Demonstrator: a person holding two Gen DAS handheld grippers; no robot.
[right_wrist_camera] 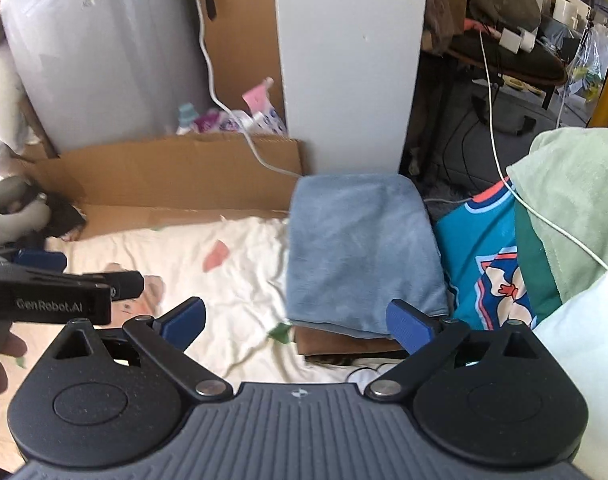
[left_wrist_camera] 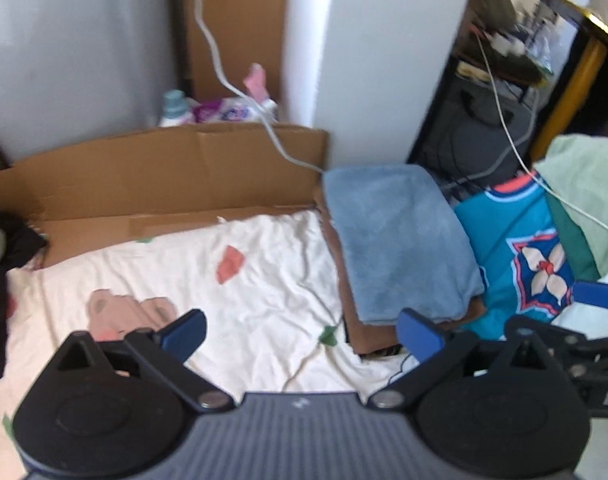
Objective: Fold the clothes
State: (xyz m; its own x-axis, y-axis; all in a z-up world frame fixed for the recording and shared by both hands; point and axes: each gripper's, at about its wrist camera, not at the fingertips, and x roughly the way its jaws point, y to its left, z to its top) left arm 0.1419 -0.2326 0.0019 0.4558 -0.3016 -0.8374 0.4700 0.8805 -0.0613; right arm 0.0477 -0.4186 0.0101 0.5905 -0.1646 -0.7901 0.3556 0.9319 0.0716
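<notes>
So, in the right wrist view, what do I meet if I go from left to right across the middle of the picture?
Left gripper → white printed sheet → folded blue towel → teal jersey → light green cloth.

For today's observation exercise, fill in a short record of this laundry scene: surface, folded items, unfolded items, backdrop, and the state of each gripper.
surface: cream printed sheet, wrinkled
folded stack: blue towel lying on a brown folded item
unfolded pile: teal jersey and pale green cloth, right of the stack
backdrop: cardboard sheet standing behind the sheet
cable: white cable trailing over the pile
left gripper: open, holding nothing
right gripper: open, holding nothing, near the stack
</notes>
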